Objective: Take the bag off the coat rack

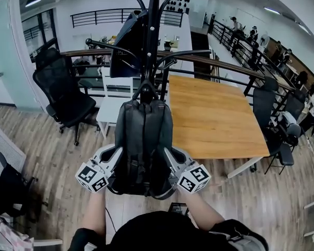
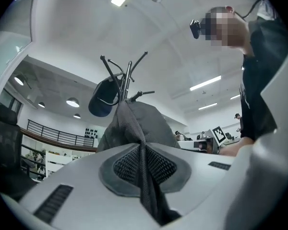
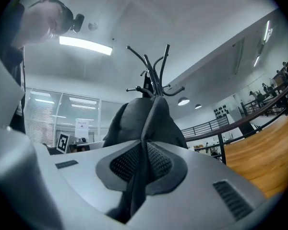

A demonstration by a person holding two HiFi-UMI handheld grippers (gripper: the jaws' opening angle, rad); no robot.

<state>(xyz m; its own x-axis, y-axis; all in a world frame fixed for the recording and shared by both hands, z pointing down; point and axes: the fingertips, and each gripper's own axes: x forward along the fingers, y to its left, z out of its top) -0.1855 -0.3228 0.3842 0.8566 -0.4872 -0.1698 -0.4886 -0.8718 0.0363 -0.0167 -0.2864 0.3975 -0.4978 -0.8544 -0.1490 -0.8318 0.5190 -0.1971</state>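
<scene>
1. I'm looking into an open office with a plank floor. A wooden table sits right of centre in the head view, a black chair is at the left, and a railing runs along the back.
2. The coat rack rises at top centre. A dark item hangs from its upper hooks.
3. The bag is black and hangs at the centre of the frame in front of the pole, its top up against the lower hooks. I can't tell whether its loop is still over a hook.
4. The left gripper is at the bag's lower left edge. In its own view the jaws are drawn narrow and pinch a mesh strap that runs up to the bag.
5. The right gripper is at the bag's lower right edge. Its jaws are likewise narrow and clamped on a strap.
6. Both forearms enter from the bottom edge.
</scene>
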